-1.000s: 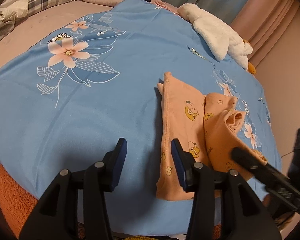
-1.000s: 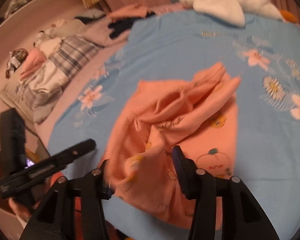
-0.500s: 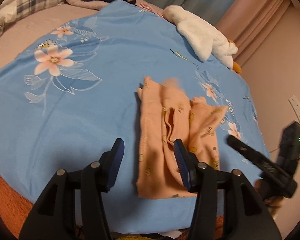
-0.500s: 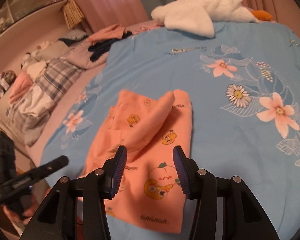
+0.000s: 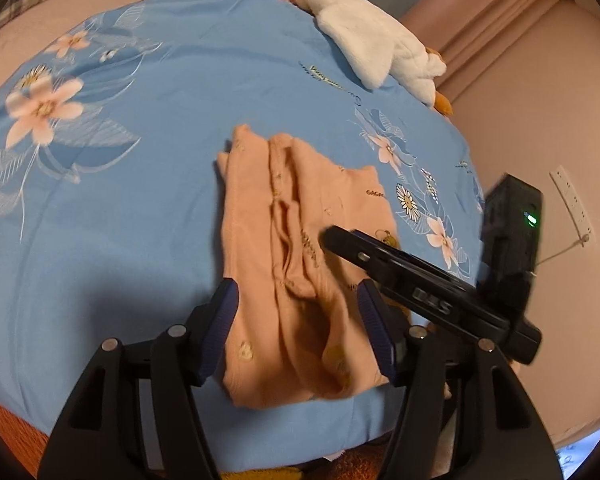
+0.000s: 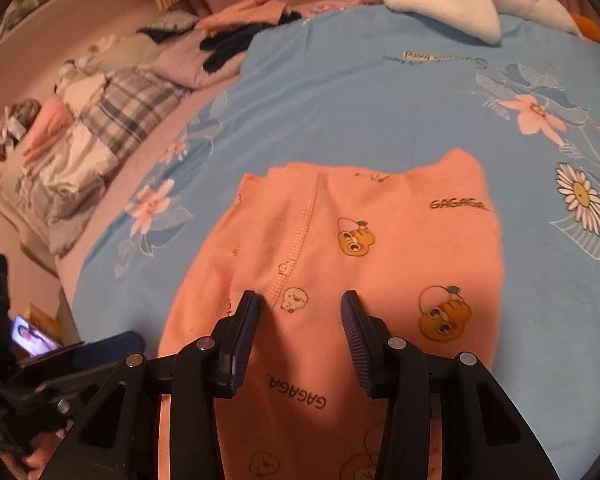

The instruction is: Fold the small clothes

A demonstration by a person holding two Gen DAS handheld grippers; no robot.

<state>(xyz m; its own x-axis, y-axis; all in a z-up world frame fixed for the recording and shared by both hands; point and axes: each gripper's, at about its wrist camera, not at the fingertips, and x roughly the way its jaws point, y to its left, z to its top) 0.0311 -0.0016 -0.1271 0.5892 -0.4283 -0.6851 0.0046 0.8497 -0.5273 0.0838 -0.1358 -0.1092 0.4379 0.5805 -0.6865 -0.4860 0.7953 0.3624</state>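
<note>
Grippers first, nearest the cameras: left gripper [image 5: 298, 320] hangs over the near end of the small peach-orange cotton garment with cartoon duck prints [image 5: 300, 248], and its jaws have just been opening, so they now stand apart with cloth seen between them but the blue pads [image 5: 224, 316] not pressing on it. Right gripper [image 6: 300, 328] is also unclenched and holds nothing, its jaws having just eased slightly narrower; it sits low over the garment's near middle, beside the stitched seam [image 6: 304, 224]. A second ago the right-hand view showed the cloth bunched and lifted between those jaws; half a second ago a loose flap stood up; now the garment [image 6: 340, 260] lies flat as a rough rectangle, prints and "GAGAGA" lettering facing up. From the left-hand view a ridge of wrinkles runs along its middle, so the fold looks laid but not smoothed. Judgement: one fold has just been dropped and released, and both tools are free for another fold or a press-down. Garment rests on the near right part of the light blue floral bedspread [image 5: 120, 200], close to the near edge. Farther off, a white plush toy [image 5: 372, 48] lies at the far right edge, well apart. Far left, a plaid grey pillow [image 6: 128, 108] and a heap of dark and pink clothes [image 6: 240, 28] wait.
</note>
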